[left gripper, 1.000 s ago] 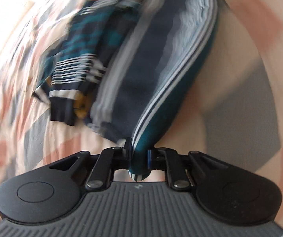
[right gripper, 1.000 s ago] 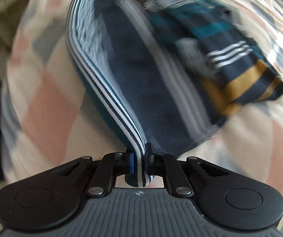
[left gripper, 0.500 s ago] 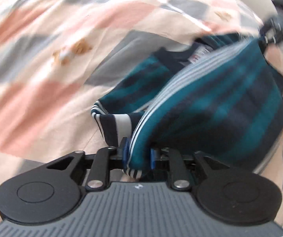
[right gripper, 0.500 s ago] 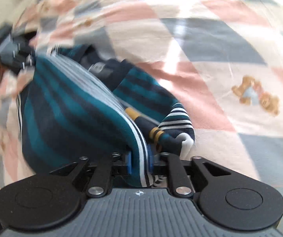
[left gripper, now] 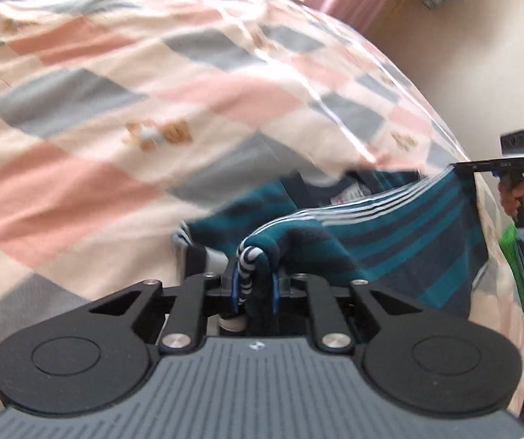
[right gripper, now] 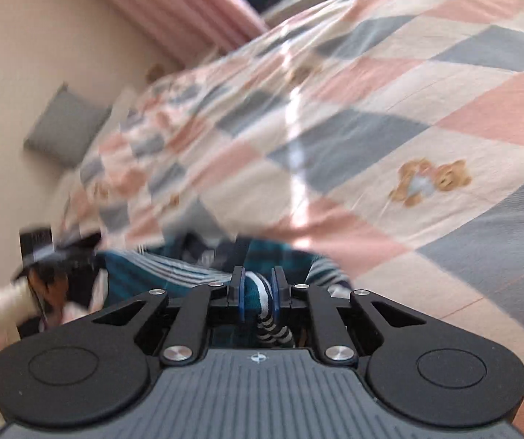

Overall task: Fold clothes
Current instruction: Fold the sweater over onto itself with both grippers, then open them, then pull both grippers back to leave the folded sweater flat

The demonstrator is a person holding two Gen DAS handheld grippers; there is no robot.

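Sweater [left gripper: 400,234] first: a knit pullover in teal and navy bands with thin white stripes, stretched out in the air over the bed [left gripper: 90,117], near its edge. Judging by the taut top hem, it's held spread so it can be laid flat for a fold. The neck opening with its label shows behind the front panel. Fabric looks soft and thick, so it sags between the two grips.

Bed carries a checked quilt, peach, grey and cream squares with small teddy bear prints; cotton by the look, slightly wrinkled.

Left claw [left gripper: 255,285] is clamped on a bunched corner of the sweater, with a striped cuff wedged between the blue pads. Right claw [right gripper: 258,292] is likewise closed on a teal and white wad of the hem. Each view shows the other gripper at the far end of the garment, gripped by a hand [left gripper: 517,197] in a cream sleeve.
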